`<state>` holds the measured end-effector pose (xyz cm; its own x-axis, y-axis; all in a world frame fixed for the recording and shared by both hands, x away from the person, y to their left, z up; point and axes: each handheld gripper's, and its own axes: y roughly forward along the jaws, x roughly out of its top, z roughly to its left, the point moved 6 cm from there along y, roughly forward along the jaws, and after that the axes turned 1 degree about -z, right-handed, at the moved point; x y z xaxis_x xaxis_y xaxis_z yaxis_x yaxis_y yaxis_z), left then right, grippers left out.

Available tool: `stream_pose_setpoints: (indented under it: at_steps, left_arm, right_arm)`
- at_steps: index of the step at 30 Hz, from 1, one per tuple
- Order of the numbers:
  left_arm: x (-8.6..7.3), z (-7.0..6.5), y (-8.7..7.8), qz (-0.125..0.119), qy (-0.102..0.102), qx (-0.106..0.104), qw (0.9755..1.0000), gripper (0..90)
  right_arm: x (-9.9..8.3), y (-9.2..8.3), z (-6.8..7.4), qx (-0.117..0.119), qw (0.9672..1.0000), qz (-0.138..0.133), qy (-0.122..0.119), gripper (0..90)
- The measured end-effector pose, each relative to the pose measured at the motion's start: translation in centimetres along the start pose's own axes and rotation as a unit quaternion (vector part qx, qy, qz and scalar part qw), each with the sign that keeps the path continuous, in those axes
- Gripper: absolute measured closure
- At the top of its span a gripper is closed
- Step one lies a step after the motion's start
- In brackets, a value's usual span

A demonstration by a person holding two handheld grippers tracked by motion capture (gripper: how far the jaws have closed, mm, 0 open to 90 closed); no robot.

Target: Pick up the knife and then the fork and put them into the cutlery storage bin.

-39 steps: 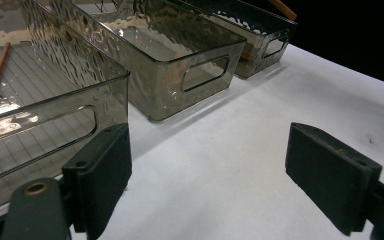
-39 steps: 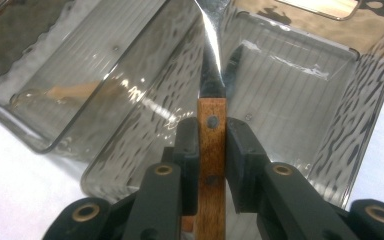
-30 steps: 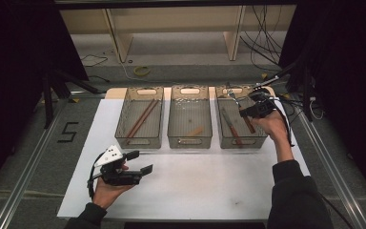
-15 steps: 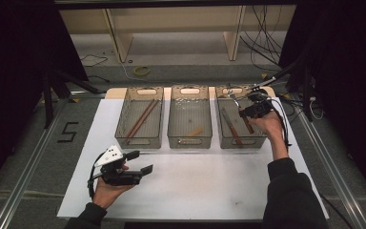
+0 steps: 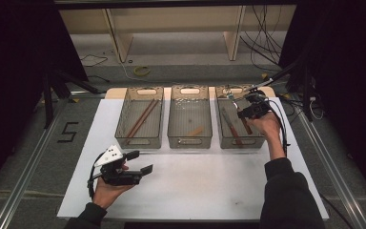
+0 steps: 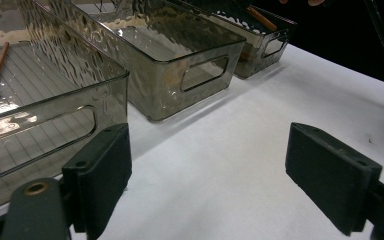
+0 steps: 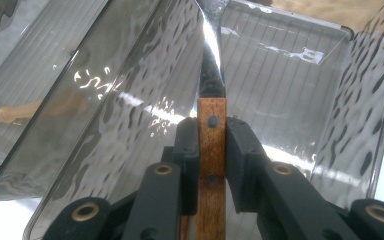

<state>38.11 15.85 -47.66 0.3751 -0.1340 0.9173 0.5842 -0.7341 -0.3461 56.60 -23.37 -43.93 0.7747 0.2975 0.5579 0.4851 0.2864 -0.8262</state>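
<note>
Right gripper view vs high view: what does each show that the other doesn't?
Right gripper view alone: the right hand-held gripper shut on a wooden knife handle with two rivets, the blade pointing into the bin.

High view alone: the left hand-held gripper open over the white mat, the chopsticks in the left bin, and both forearms.

Shared: the right bin and the middle bin holding a small tan piece.
</note>
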Motion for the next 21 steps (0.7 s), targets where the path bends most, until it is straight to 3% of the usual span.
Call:
stream_pose_setpoints:
  at_steps: [16,18,21]
  left_arm:
    - [0.0,0.0,0.0,0.001,0.0,0.0,1.0,18.1]
    - [0.0,0.0,0.0,0.001,0.0,0.0,1.0,18.1]
    - [0.0,0.0,0.0,0.0,0.0,0.0,1.0,18.1]
  right_arm:
    - [-1.0,1.4,-0.3,-0.006,0.9996,0.026,0.012,76.1]
    - [-1.1,1.5,-0.3,-0.002,0.9994,0.03,0.017,67.1]
    - [-1.1,1.5,-0.2,0.002,0.9992,0.036,0.016,60.5]
